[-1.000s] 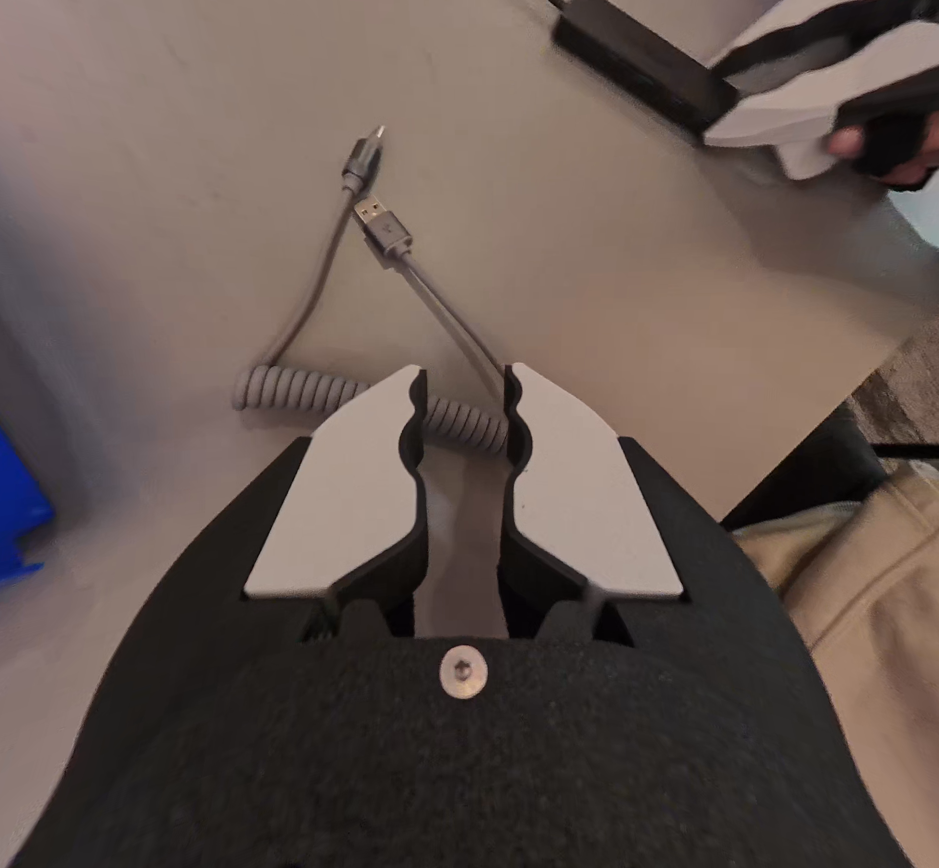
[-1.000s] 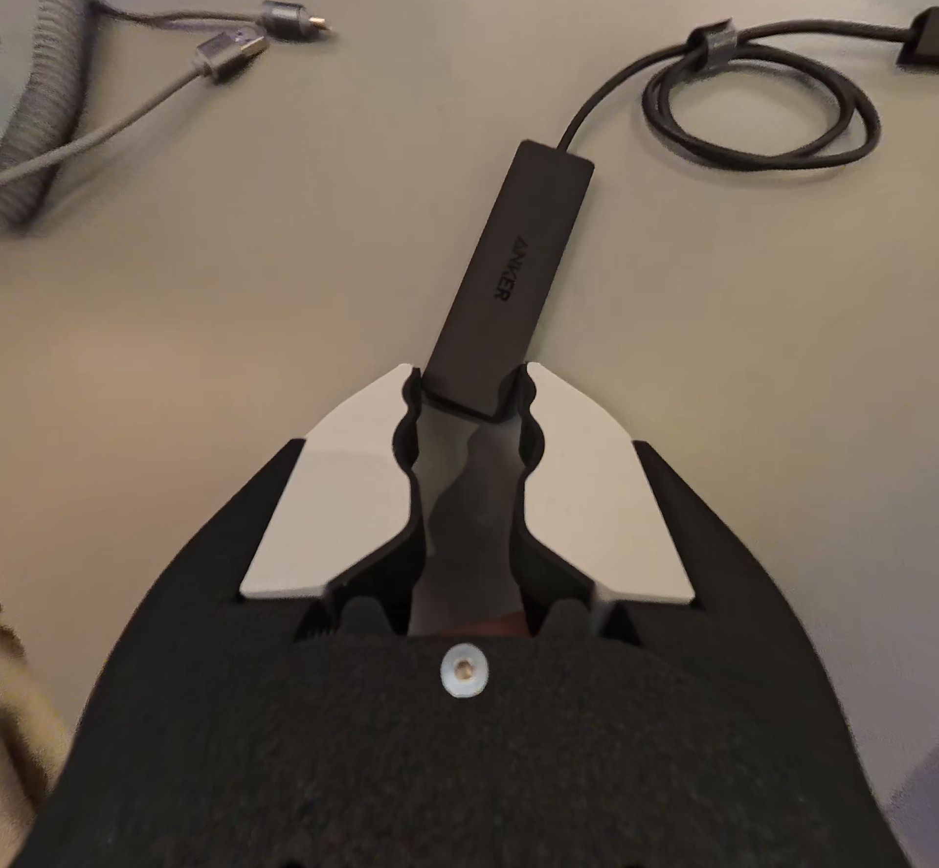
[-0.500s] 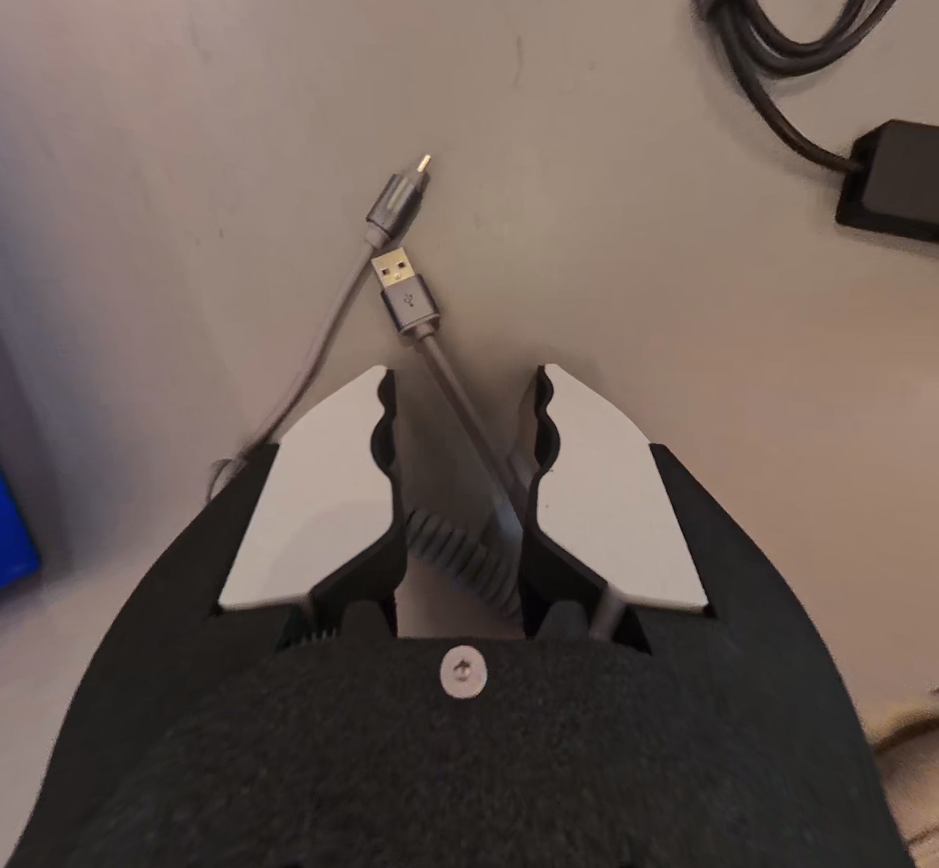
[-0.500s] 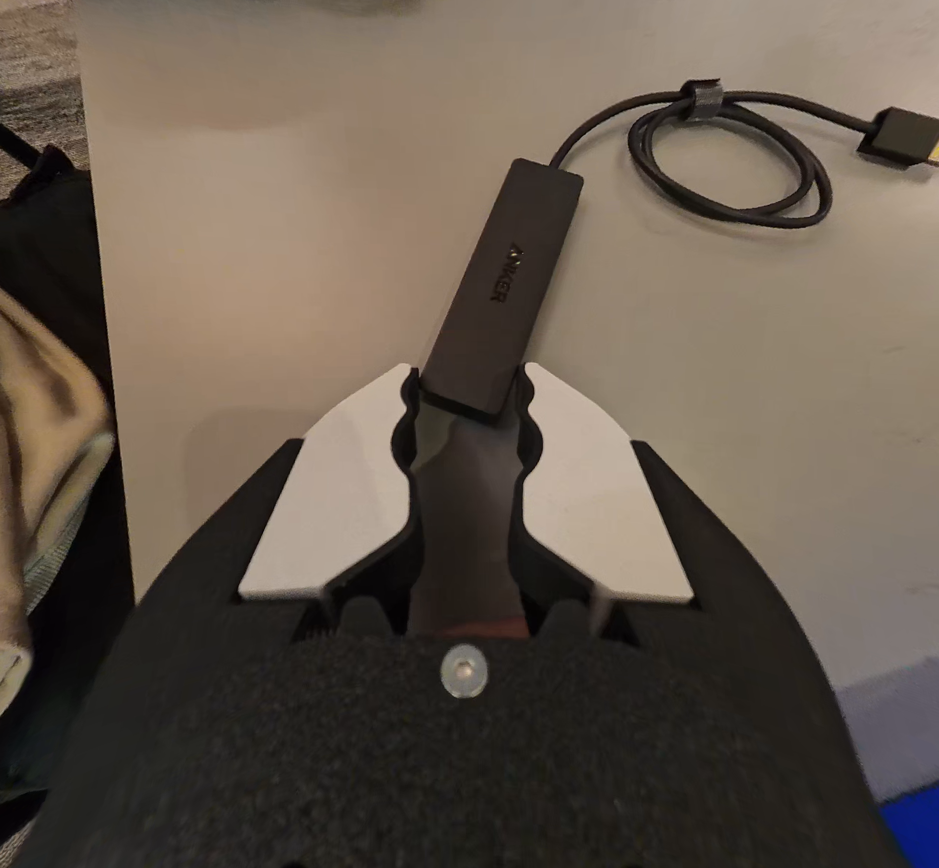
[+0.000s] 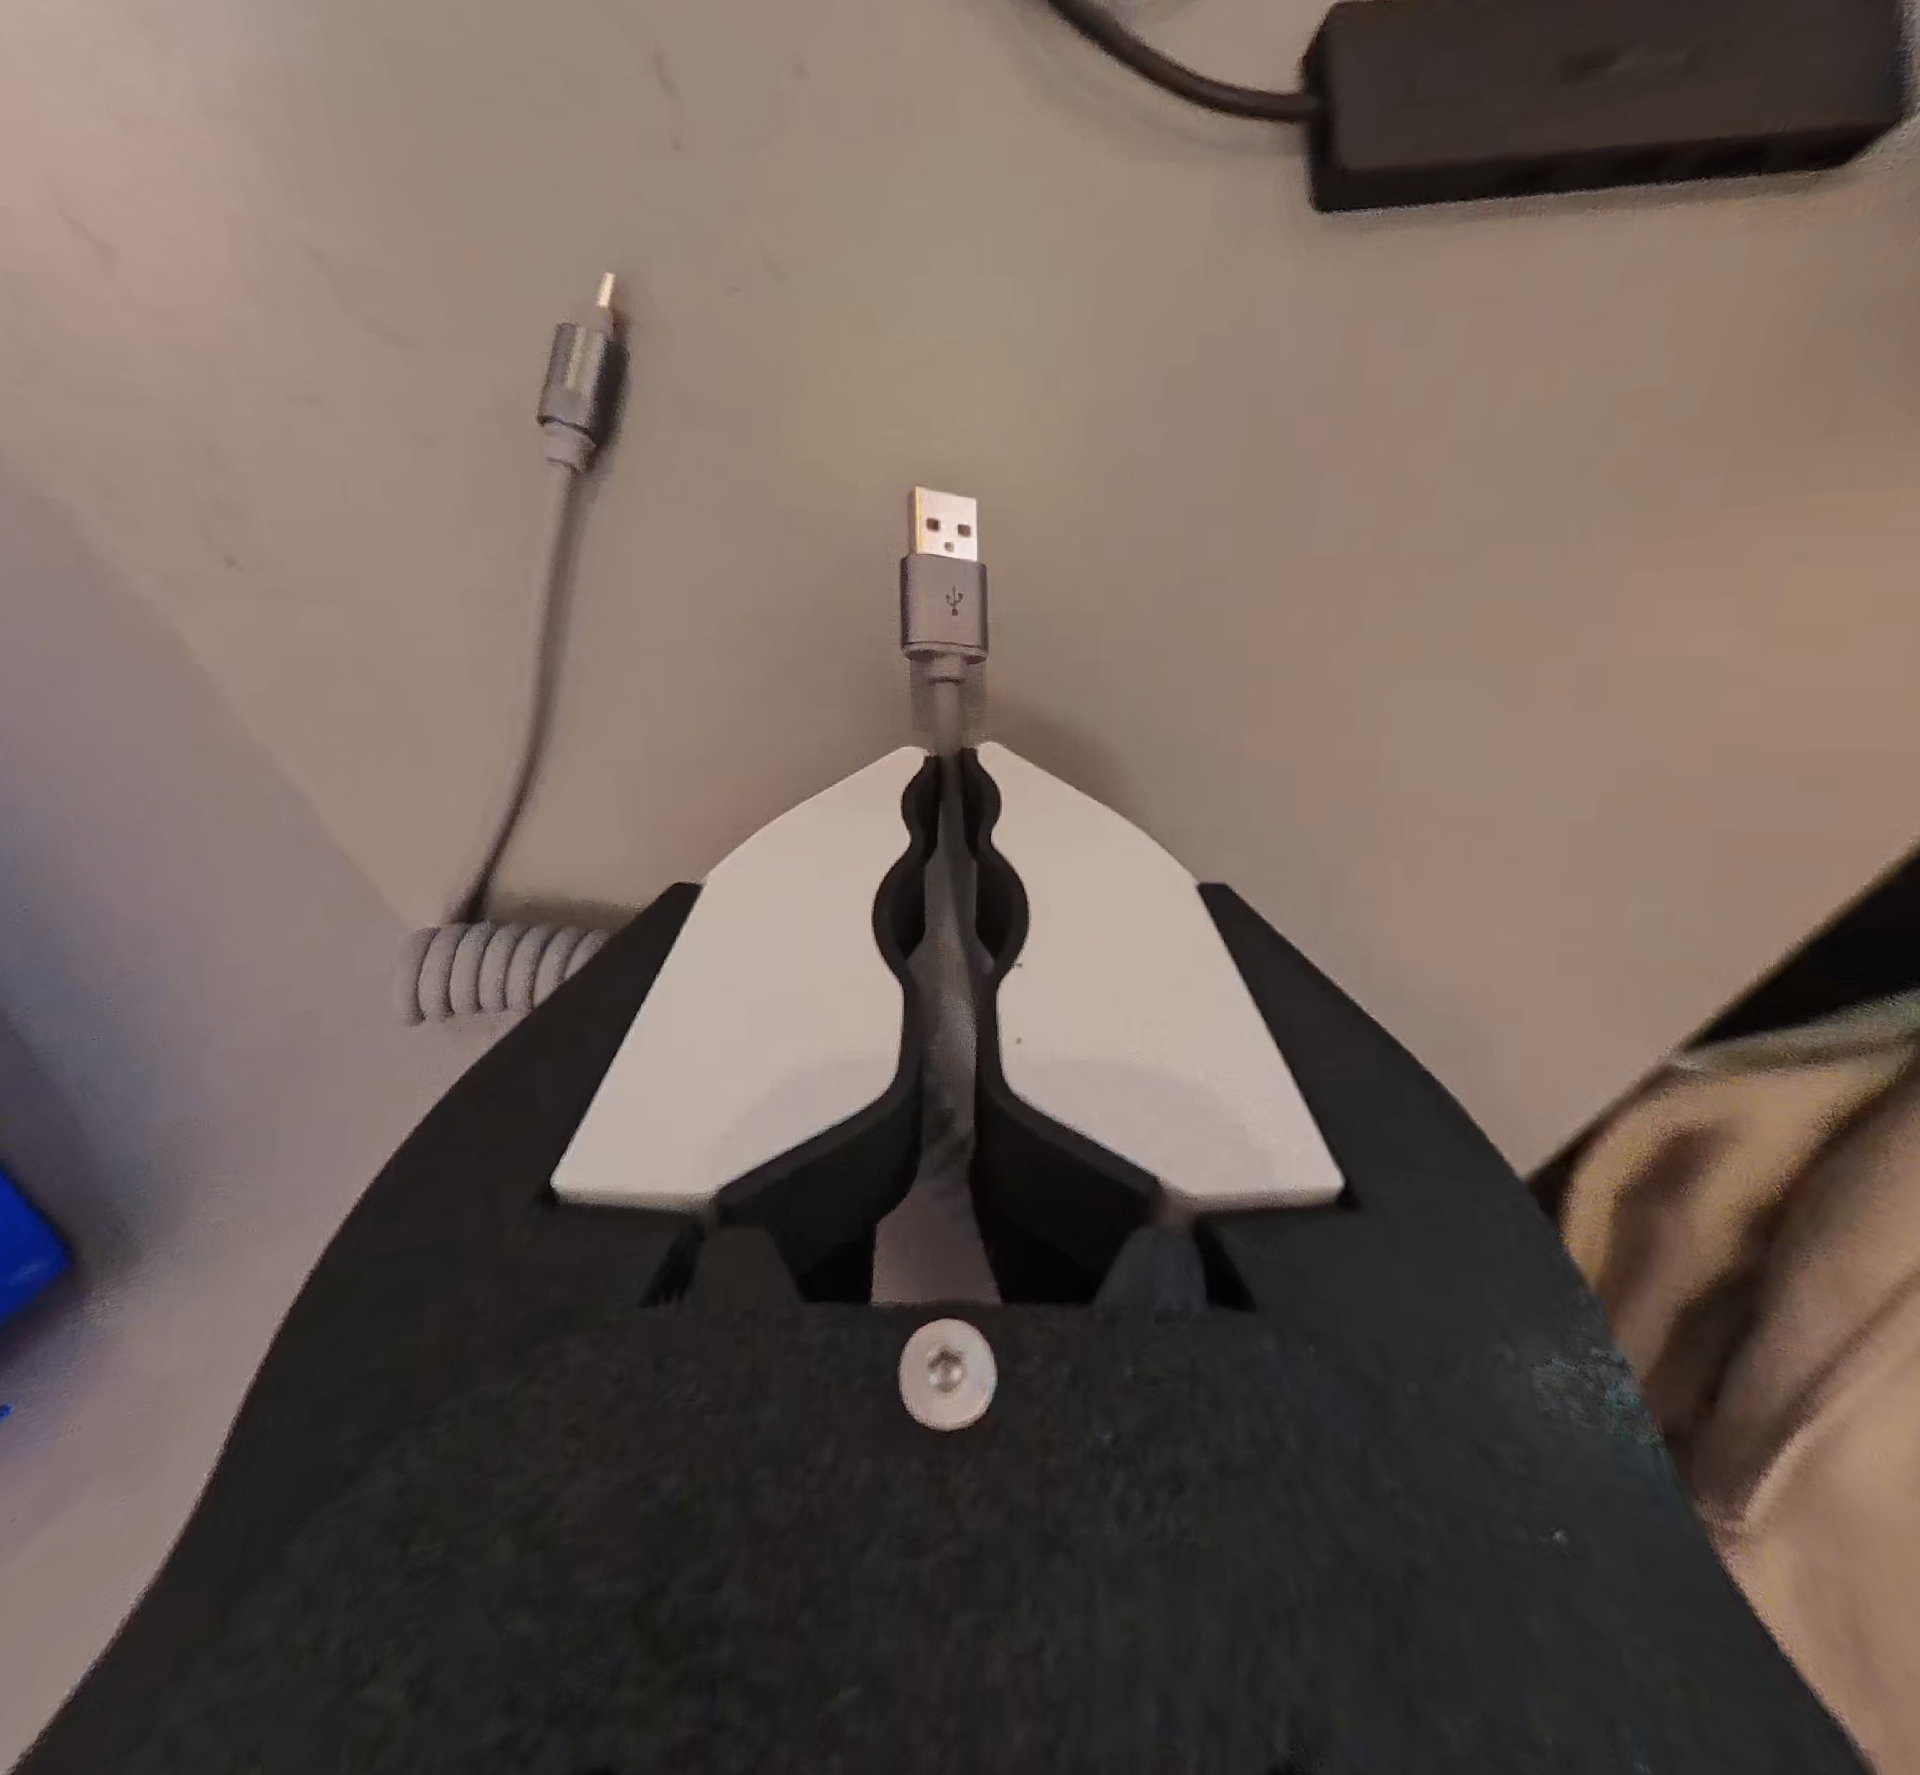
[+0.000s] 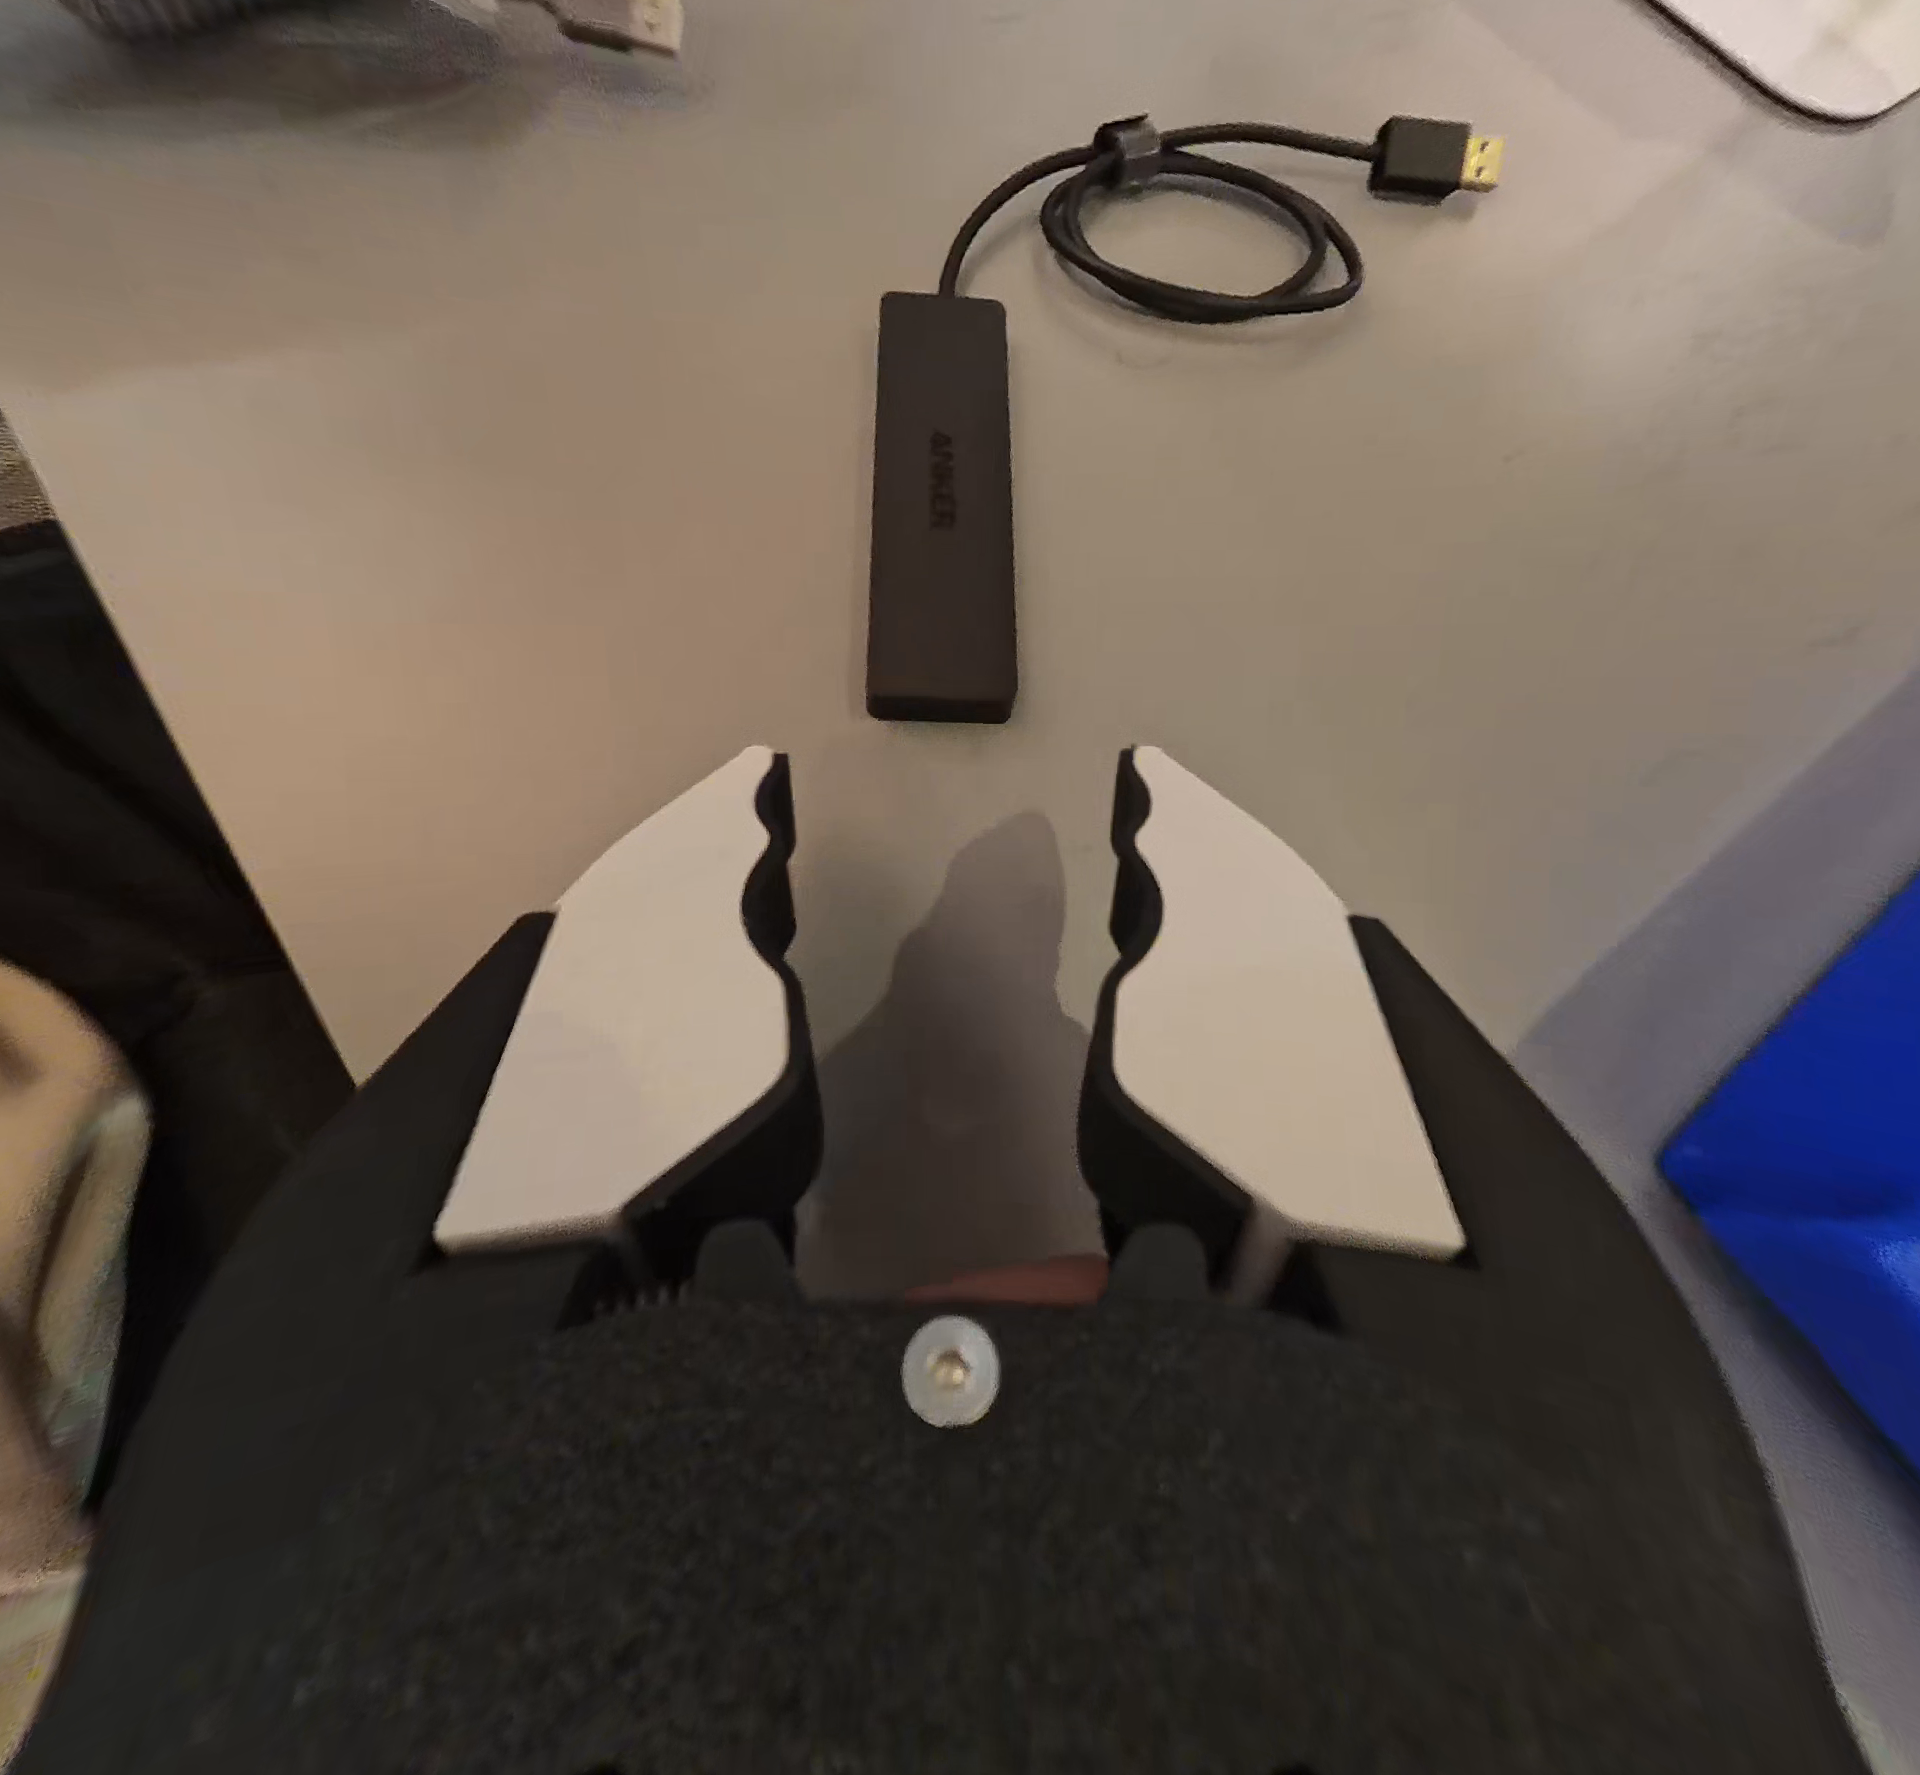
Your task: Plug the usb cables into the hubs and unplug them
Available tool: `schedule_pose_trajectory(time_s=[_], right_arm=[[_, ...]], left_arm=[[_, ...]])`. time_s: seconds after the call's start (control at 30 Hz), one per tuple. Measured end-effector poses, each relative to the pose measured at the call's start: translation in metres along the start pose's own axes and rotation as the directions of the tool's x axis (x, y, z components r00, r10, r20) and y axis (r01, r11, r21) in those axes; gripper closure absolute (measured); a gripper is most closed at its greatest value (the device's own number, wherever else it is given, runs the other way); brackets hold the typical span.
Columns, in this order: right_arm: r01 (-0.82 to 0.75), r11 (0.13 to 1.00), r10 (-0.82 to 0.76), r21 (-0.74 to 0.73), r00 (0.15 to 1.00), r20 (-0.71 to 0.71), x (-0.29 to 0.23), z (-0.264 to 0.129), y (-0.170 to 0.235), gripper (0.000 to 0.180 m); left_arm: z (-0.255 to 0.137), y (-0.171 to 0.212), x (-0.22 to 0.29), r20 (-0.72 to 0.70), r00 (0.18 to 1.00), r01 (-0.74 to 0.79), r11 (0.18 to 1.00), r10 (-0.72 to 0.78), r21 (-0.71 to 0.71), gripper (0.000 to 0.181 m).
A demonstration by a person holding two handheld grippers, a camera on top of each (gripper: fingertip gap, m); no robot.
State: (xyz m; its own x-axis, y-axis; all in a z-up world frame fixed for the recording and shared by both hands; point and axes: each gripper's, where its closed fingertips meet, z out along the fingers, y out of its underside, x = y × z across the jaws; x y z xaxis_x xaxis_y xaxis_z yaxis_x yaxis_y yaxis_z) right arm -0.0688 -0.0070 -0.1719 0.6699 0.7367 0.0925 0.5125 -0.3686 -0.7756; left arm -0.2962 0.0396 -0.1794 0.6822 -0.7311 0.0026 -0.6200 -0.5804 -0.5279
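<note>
Jaws of the left gripper clench the grey usb cable just behind its plug. Right gripper is spread wide, holding nothing, near the black hub lying on the tabletop.

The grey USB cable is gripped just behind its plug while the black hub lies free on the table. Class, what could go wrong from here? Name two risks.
1. The left gripper pinches the grey USB cable behind the plug, not on its shell, so the plug may bend aside when pushed.
2. The right gripper is open, short of the black hub; unheld, the hub could slide away.
</note>
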Motion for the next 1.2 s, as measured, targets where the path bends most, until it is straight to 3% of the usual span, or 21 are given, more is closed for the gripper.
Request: schedule_pose_trajectory(time_s=[0.23, 0.47, 0.6, 0.73, 1.0, 1.2], right_arm=[[0.040, 0.999, -0.041, -0.019, 0.998, -0.037, -0.002, 0.015, -0.006, 0.122], [0.046, 0.995, -0.047, -0.088, 0.999, -0.010, -0.001, 0.028, -0.002, 0.124], [0.049, 0.993, -0.046, -0.109, 0.999, 0.028, -0.008, 0.034, -0.003, 0.147], [0.040, 0.993, -0.037, -0.110, 0.999, 0.022, -0.013, 0.043, -0.011, 0.148], [-0.128, 0.987, 0.137, -0.094, 0.986, 0.092, -0.052, 0.078, -0.048, 0.148], [-0.111, 0.992, 0.114, -0.063, 0.993, 0.042, -0.048, 0.068, -0.052, 0.135]], left_arm=[[-0.047, -0.014, 0.014, -0.064, 0.998, -0.013, 0.995, 0.019, 0.096, 0.177], [-0.061, -0.005, 0.035, -0.124, 0.989, -0.063, 0.992, 0.076, 0.109, 0.177], [-0.065, -0.006, 0.035, -0.151, 0.986, -0.047, 0.991, 0.066, 0.126, 0.177], [-0.068, -0.004, 0.033, -0.152, 0.986, -0.045, 0.990, 0.065, 0.131, 0.177], [-0.064, 0.007, 0.021, -0.150, 0.988, -0.008, 0.993, 0.026, 0.117, 0.177], [-0.057, 0.016, 0.009, -0.124, 0.992, 0.009, 0.996, 0.002, 0.094, 0.177]])
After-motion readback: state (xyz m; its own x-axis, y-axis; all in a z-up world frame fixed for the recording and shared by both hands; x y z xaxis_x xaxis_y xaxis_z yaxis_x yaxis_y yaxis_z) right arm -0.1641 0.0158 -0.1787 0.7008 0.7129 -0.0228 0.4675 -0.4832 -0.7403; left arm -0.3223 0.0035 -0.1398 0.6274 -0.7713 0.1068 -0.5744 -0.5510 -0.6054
